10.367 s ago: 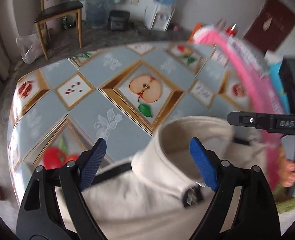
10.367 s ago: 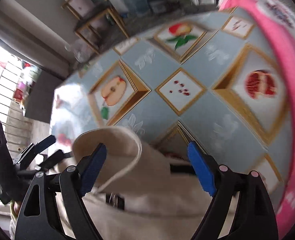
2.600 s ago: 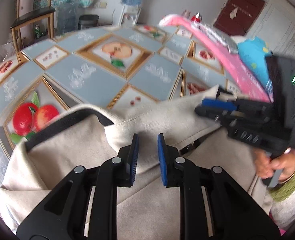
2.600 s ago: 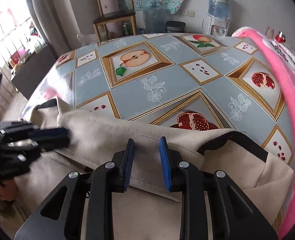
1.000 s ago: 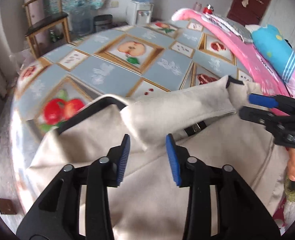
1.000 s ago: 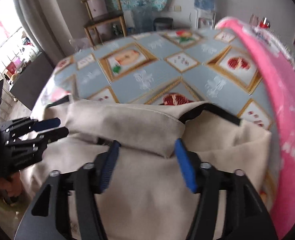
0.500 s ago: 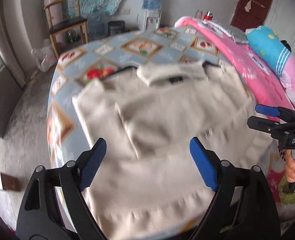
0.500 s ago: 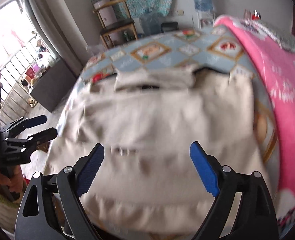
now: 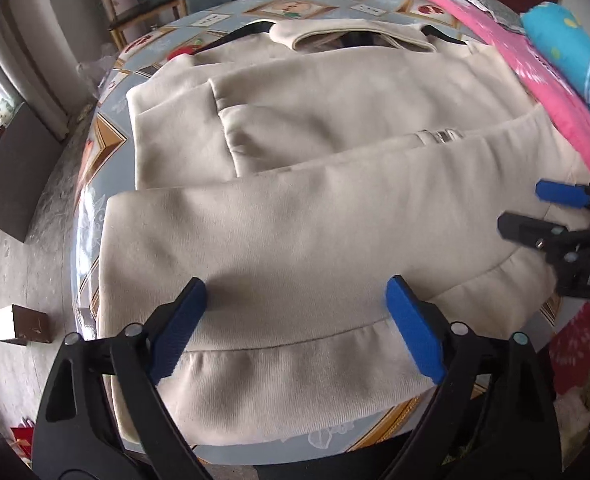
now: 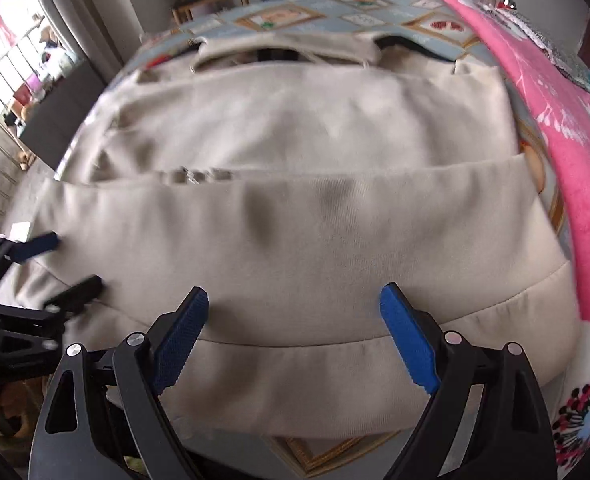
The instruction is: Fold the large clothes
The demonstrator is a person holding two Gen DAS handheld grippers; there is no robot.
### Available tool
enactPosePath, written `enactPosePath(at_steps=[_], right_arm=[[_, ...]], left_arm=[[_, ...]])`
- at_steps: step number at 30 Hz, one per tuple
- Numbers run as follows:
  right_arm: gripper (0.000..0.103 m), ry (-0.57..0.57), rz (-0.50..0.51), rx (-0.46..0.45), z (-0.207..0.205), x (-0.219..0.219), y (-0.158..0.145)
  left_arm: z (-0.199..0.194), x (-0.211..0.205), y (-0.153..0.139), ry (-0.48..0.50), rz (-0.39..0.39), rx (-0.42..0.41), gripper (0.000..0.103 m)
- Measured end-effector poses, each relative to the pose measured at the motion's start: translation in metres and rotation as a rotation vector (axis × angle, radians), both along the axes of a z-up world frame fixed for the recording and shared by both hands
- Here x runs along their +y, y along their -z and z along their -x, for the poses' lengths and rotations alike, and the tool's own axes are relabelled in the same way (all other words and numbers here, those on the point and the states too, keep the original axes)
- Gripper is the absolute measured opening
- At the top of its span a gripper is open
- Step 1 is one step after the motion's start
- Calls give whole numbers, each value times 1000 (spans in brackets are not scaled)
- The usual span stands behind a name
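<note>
A large beige zip-up jacket lies spread flat on the fruit-patterned table, collar at the far end and ribbed hem at the near edge. My left gripper hangs over the hem's left part, its jaws opening with only flat cloth beneath them and nothing pinched. My right gripper stands open above the hem's right part of the jacket. Each gripper shows in the other's view, the right gripper at the right edge and the left gripper at the left.
A pink blanket runs along the table's right side, with a blue pillow on it. A wooden chair stands beyond the far left corner. A small box lies on the floor at the left.
Both grippers let go of the collar fold, opened wide and drew back from the collar to the hem. The whole jacket now shows, flat on the table.
</note>
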State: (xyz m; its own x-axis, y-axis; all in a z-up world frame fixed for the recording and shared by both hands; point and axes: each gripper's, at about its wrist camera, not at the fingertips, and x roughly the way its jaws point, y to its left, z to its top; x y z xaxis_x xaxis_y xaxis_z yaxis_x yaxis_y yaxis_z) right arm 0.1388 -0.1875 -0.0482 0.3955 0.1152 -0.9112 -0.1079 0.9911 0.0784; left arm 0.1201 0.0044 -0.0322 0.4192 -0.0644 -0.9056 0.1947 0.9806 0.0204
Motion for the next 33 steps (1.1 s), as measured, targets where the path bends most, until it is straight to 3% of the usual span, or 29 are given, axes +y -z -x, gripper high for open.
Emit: enactPosePath(at_steps=[4, 13, 19, 26, 33], right_arm=[[90, -12, -7, -6, 1, -1, 0], [95, -31, -20, 12, -3, 1, 1], [95, 14, -63, -2, -5, -5, -13], [95, 32, 27, -53, -13, -5, -19], [95, 27, 75, -37, -19, -2, 4]], left_arm=[[0, 2, 2, -50, -5, 7, 95], [-2, 3, 3, -97, 1, -9, 96], [-1, 4, 3, -99, 5, -9, 96], [-2, 4, 3, -98, 5, -7, 96], [-3, 5, 4, -98, 17, 3, 96]])
